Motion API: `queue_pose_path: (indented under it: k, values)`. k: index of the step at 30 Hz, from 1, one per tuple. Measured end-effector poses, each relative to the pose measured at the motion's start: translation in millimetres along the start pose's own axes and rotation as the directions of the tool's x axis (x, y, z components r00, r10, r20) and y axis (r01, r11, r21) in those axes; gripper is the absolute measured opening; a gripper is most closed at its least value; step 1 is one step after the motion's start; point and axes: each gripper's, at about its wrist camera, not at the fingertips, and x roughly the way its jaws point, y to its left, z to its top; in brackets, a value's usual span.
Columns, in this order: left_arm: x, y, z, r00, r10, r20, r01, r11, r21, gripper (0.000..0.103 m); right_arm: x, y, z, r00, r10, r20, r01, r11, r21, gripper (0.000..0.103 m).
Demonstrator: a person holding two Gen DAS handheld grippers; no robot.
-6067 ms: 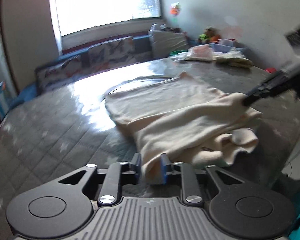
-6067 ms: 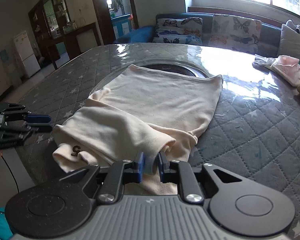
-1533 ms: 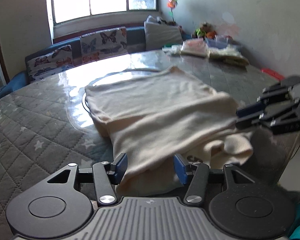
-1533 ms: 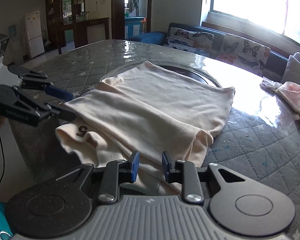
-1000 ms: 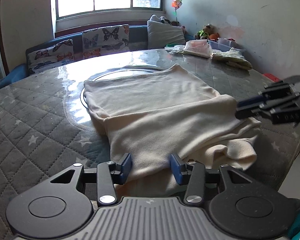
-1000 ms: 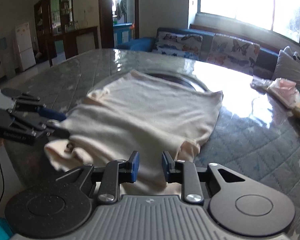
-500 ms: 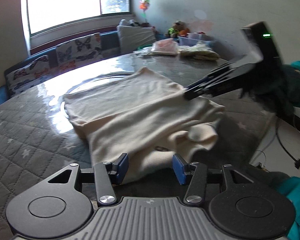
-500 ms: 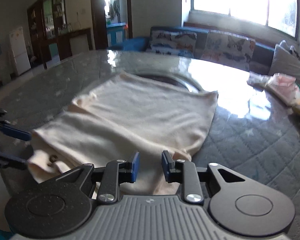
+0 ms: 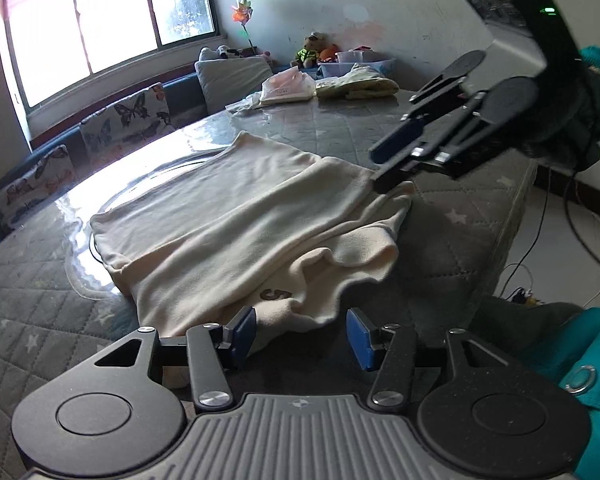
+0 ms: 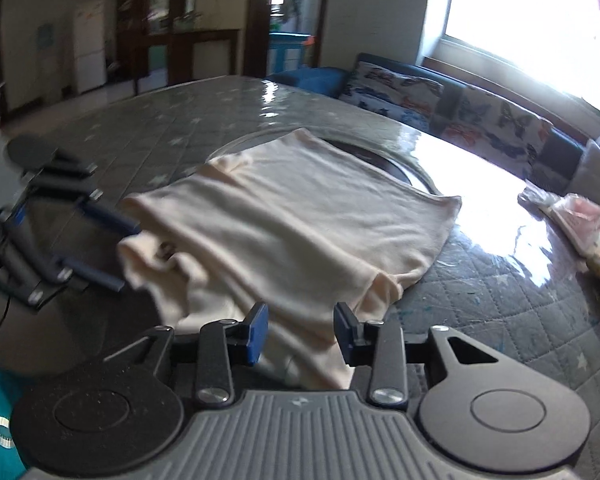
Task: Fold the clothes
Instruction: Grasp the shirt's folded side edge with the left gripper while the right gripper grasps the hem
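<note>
Cream garment, partly folded, lies near the edge of a quilted grey tabletop, one bunched corner showing a brown numeral. Left tool has its jaws apart with cloth hem between them, pads not pressing. Right tool is opening its jaws over the opposite edge of the cloth, gripping nothing.

right gripper: released garment, fingers opening | left gripper: released too (hem loose)
</note>
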Motion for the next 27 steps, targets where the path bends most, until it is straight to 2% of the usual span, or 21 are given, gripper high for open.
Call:
queue_pose_path:
  k: [4, 5, 10, 14, 18, 20, 23, 24, 25, 27]
  values:
    - [2, 4, 1, 1.0, 0.023, 0.004, -0.022, 1.0, -0.018, 0.021, -4, 13, -6, 1.0, 0.026, -0.016, -0.027, 0.997, -0.07, 0.043]
    - [3, 5, 1, 1.0, 0.029, 0.003, -0.028, 0.999, -0.027, 0.017, -4, 19, -9, 0.999, 0.032, -0.022, -0.034, 0.994, -0.103, 0.043]
    - [-1, 16, 13, 0.998, 0.049, 0.042, -0.046, 0.997, -0.066, 0.014, 0, 33, -15, 0.997, 0.067, -0.027, -0.071, 0.981, -0.179, 0.052]
    - [3, 29, 26, 0.997, 0.045, 0.063, -0.038, 0.993, -0.108, 0.014, 7, 43, -17, 0.997, 0.073, -0.008, -0.073, 0.97, -0.233, 0.053]
    - [12, 42, 37, 0.997, 0.033, 0.068, -0.023, 0.989, -0.143, 0.014, 19, 42, -14, 0.997, 0.072, 0.017, -0.066, 0.972, -0.226, 0.053]
    - [17, 47, 40, 0.997, 0.033, 0.064, -0.023, 0.987, -0.158, 0.014, 25, 38, -11, 0.997, 0.066, 0.032, -0.058, 0.977, -0.206, 0.05]
    - [22, 55, 42, 0.998, 0.017, 0.059, -0.005, 0.981, -0.193, 0.014, 30, 33, -5, 0.996, 0.076, 0.036, -0.069, 0.984, -0.165, 0.037]
    - [23, 56, 41, 0.998, 0.01, 0.057, 0.002, 0.98, -0.199, 0.014, 32, 30, -3, 0.996, 0.082, 0.034, -0.076, 0.986, -0.145, 0.025]
    - [21, 58, 40, 0.998, 0.005, 0.058, 0.007, 0.979, -0.202, 0.018, 33, 25, 0, 0.995, 0.097, 0.03, -0.093, 0.99, -0.108, 0.018]
    - [16, 59, 35, 0.998, -0.001, 0.063, 0.014, 0.98, -0.2, 0.022, 33, 16, 6, 0.992, 0.123, 0.029, -0.121, 0.992, -0.041, 0.014]
